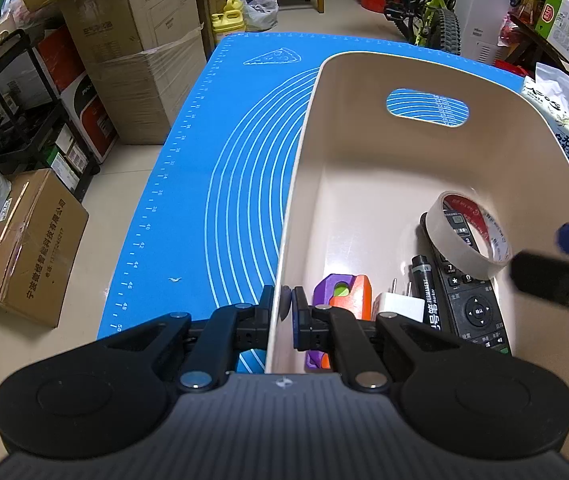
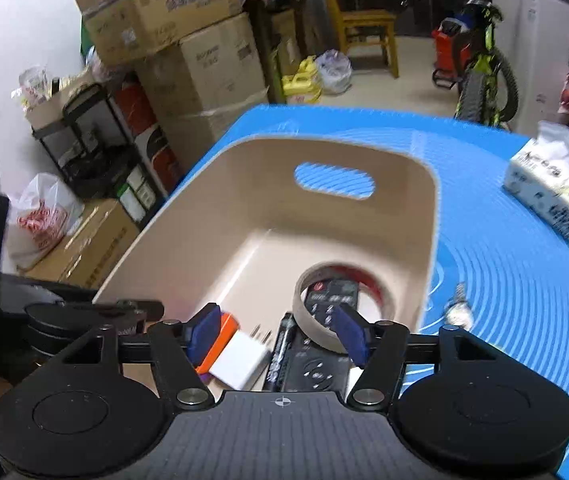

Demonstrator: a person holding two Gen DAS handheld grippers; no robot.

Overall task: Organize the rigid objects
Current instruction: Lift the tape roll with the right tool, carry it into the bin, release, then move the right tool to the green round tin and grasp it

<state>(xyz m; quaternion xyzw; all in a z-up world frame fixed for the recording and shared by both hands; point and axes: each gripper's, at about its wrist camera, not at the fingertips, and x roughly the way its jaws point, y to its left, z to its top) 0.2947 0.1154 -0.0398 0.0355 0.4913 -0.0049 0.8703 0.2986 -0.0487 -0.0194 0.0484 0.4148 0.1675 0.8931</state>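
Note:
A beige plastic bin (image 1: 304,168) with a handle cut-out stands on the blue mat (image 1: 224,160). Inside lie a tape roll (image 1: 466,236), a black remote (image 1: 480,312), a black marker (image 1: 426,292), a white plug adapter (image 1: 400,306) and a purple-orange toy (image 1: 344,292). My left gripper (image 1: 282,306) is shut on the bin's left wall near its front corner. My right gripper (image 2: 278,332) is open and empty, above the bin's near end (image 2: 424,216), over the adapter (image 2: 240,360), marker (image 2: 282,348) and remote (image 2: 320,360). The tape roll (image 2: 324,332) leans on the remote.
A tissue pack (image 2: 552,192) sits on the mat at the right, also in the left view (image 1: 560,112). A small metallic object (image 2: 458,312) lies on the mat right of the bin. Cardboard boxes (image 1: 132,40), a black rack (image 1: 16,100) and a bicycle (image 1: 432,8) stand around the table.

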